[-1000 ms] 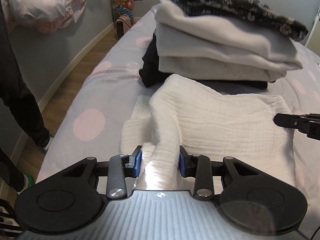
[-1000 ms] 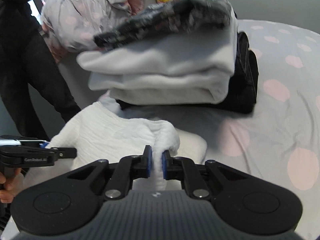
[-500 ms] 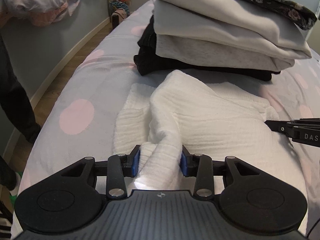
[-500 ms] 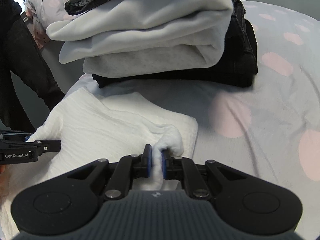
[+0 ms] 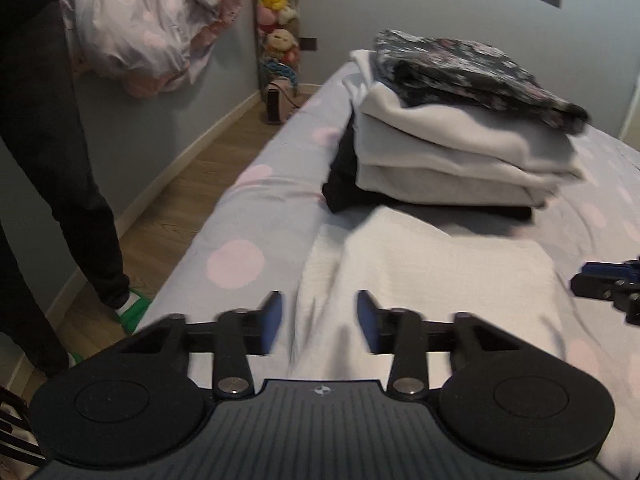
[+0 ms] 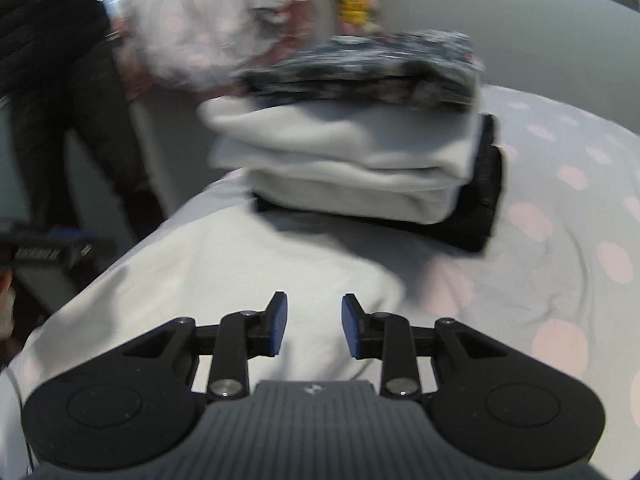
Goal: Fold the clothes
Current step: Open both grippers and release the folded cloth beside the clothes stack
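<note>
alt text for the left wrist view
Left tongs, open with nothing pinched, hover over a folded white cloth on a dotted bed. Behind it sits a stack of folded clothes; the right tongs peek in.

Left gripper [image 5: 319,322]: matte black linkage arms w/ silver pivot screws, blue pads [image 5: 271,322], ribbed grey body w/ small round logo, two round black discs. Right gripper [image 6: 313,330]: same build. Person: black trousers [image 5: 60,160], green-and-white footwear [image 5: 132,310].
</note>
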The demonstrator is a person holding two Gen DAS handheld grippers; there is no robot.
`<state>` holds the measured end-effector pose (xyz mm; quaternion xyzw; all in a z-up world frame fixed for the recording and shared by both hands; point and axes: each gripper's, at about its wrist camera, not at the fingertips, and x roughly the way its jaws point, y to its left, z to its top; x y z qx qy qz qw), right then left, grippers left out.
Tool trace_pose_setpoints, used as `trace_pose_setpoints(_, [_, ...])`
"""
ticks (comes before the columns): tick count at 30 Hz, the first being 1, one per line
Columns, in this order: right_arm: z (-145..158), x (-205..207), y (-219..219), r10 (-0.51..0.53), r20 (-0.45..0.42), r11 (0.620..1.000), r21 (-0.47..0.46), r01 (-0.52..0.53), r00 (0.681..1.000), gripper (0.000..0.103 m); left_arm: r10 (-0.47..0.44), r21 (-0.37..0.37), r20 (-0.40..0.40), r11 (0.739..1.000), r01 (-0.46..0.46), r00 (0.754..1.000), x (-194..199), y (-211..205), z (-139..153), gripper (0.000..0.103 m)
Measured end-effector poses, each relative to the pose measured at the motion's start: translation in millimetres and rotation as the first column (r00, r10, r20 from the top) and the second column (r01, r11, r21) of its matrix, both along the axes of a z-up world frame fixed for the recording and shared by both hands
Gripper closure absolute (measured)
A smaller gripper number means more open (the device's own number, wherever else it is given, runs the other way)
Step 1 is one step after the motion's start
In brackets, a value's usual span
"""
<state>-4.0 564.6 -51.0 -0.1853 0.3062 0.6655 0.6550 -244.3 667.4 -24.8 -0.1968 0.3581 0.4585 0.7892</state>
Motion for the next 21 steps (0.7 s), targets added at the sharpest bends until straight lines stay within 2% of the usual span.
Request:
trace_pose_setpoints(3, [-2, -21, -18, 0.079, 0.03, 0.997, -0.028, -0.079, 0.996, 0.076, -0.018, 0.0, -0.056, 1.0, 0.018, 0.998, -6, -16, -7, 0.082])
trace_pose_setpoints(5, [-8, -34, -27, 0.114, 0.037, 0.993, -0.046, -0.113, 0.993, 0.076, -0.017, -0.005, -0.096, 1.0, 0.017, 0.995, -10, -22, -19, 0.085])
trace_pose_setpoints(8, [-27, -46, -23, 0.117, 0.049, 0.988, -0.104, -0.111, 0.992, 0.076, 0.002, -0.043, -0.134, 0.999, -0.008, 0.991, -18, -21, -44, 0.086])
trace_pose_setpoints(12, [-53, -47, -13, 0.079, 0.021, 0.981, -0.18, -0.074, 0.997, 0.075, 0.057, -0.093, -0.078, 0.994, -0.065, 0.995, -29, -13, -69, 0.086])
trace_pose_setpoints(15, [-55, -47, -8, 0.069, 0.015, 0.979, -0.191, -0.064, 0.998, 0.075, 0.076, -0.091, -0.068, 0.992, -0.082, 0.995, -30, -11, -70, 0.086])
trace_pose_setpoints(21, [-22, -57, -21, 0.105, 0.058, 0.983, -0.158, -0.095, 0.993, 0.074, 0.056, -0.026, -0.084, 0.998, -0.058, 0.995, -29, -31, -48, 0.086])
